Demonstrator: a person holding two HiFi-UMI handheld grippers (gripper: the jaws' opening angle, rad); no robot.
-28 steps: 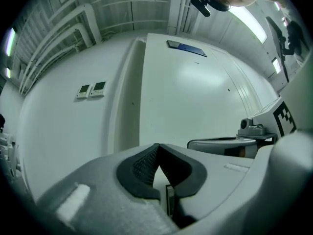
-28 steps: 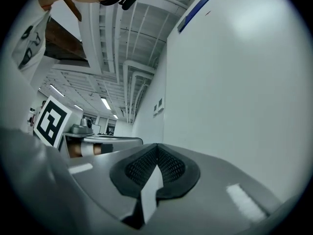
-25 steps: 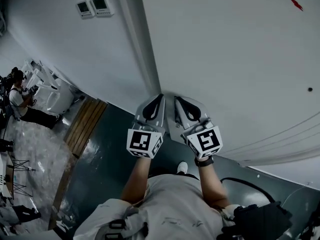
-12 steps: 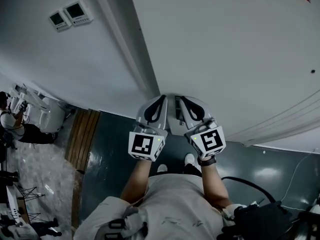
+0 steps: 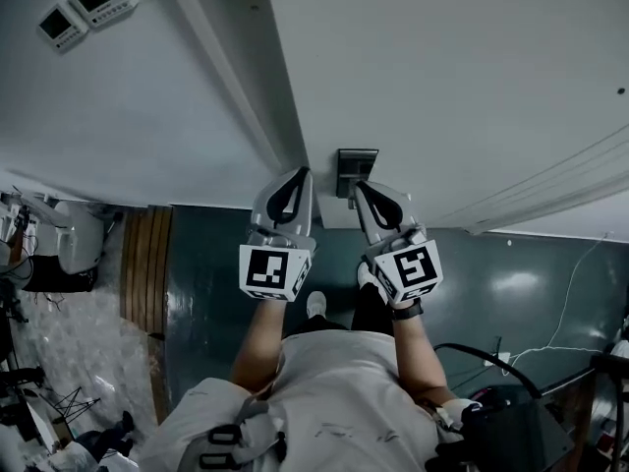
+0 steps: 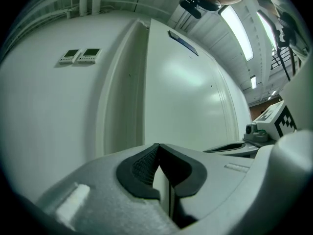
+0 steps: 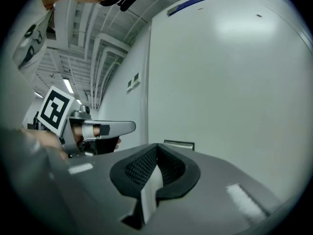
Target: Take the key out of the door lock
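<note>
A white door (image 5: 442, 67) fills the upper right of the head view. A dark lock plate (image 5: 356, 168) sits near the door's left edge; its top also shows in the right gripper view (image 7: 179, 144). No key is visible in any view. My left gripper (image 5: 295, 177) is held level in front of the door frame, just left of the plate, its jaws shut with nothing between them (image 6: 159, 148). My right gripper (image 5: 362, 189) sits just below and right of the plate, also shut and empty (image 7: 156, 148). The two grippers stand side by side, close together.
A white door frame (image 5: 246, 96) runs left of the door. Two small wall panels (image 5: 84, 3) hang on the wall at upper left. Below lie a dark floor (image 5: 216, 264), a wooden strip (image 5: 145, 264), white machines (image 5: 69, 239) at left and cables (image 5: 560, 293) at right.
Both grippers have sunk lower in front of the door. The dark lock plate, hidden behind them before, now shows just above and between their tips.
</note>
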